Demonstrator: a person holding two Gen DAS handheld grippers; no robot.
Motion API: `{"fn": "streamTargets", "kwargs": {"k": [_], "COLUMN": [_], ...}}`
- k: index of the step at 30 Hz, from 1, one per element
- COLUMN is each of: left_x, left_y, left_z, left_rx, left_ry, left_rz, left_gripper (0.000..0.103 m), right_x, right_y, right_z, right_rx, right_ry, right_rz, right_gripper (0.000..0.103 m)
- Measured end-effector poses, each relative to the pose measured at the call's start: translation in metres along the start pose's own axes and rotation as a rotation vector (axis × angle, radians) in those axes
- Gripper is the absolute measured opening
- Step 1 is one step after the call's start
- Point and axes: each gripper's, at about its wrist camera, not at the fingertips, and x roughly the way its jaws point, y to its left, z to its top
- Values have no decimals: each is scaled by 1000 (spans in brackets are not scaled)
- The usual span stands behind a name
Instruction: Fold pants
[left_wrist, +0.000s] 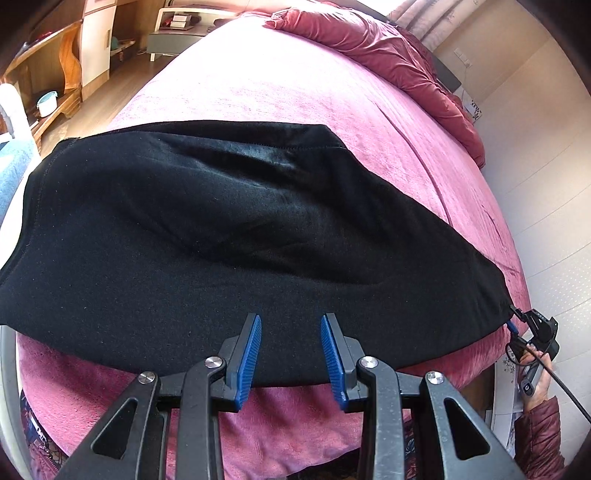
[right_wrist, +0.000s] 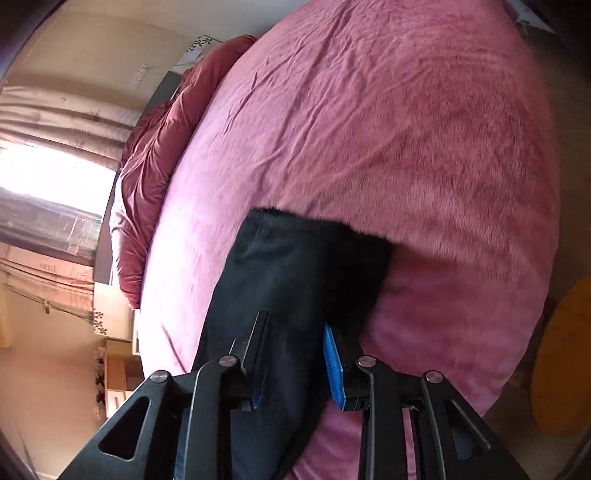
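Black pants lie spread across the pink bed, their near edge by my left gripper. The left gripper is open and empty, its blue pads just above the near edge of the fabric. In the left wrist view my right gripper sits at the far right, pinching the pants' right corner. In the right wrist view the right gripper has black fabric between its jaws, held over the bed; the view is slightly blurred.
A crumpled maroon duvet lies along the far right of the bed, also in the right wrist view. Wooden shelves and a low table stand beyond the bed. A wall runs along the right.
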Motion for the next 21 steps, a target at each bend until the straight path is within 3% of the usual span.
{"fn": "streamTargets", "kwargs": {"k": [2,6,10,12,14,18,21], "left_x": [0,-1,2,2,2,2,2], "left_y": [-2,-5,-4,-4,-4,-3,-5], "left_z": [-1,-3,-3,-4,-3,-2,-2], "left_rx": [6,16,9,8,11,12,20], "left_ry": [3,0,2,6,4,0,3], "left_rz": [1,3,1,1,2,0,3], "left_gripper": [34,34,34,34,34,34,34], "right_x": [-3,-19,-5,0,-4,-12,-8], "right_y": [5,12,-6,-16,-21,-29,-37], "right_z": [5,9,9,8,5,-5,-9], "right_rx": [-21,-88,-80,-44,-15,1,15], "right_ry": [-4,-40,13,25,16,12,13], "right_rz": [-26,-45,-122,-111,-81,-62,-55], "right_gripper": [9,7,7,8,13,42,43]}}
